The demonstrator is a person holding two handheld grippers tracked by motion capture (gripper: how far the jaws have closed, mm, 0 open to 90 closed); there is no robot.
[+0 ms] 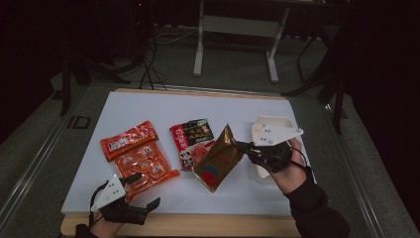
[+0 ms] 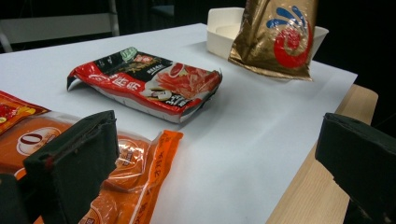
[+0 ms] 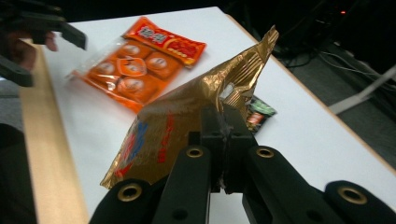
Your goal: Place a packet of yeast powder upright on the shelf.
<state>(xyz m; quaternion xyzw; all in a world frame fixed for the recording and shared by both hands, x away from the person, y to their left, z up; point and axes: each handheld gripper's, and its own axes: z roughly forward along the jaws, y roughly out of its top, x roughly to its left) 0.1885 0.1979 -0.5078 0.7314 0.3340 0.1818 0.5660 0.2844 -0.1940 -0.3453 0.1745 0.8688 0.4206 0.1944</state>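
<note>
gold foil packet [image 1: 218, 159] pinched by one edge in closed right gripper [image 1: 246, 147], hanging above table beside white tray [image 1: 261, 130]; thin grip, may slip; left gripper [image 1: 144, 189] open, idle.

A gold foil bag [image 1: 218, 158] carried a red swirl with blue strokes. An orange pack [image 1: 146, 166] had a clear window over round orange pieces, its top [image 1: 128, 140] red with white lettering. A red-and-black packet [image 1: 194, 141] bore a green badge. The tabletop [image 1: 163, 106] was white with a pale wood rim, the tray [image 1: 270, 124] cream, both claws black.
</note>
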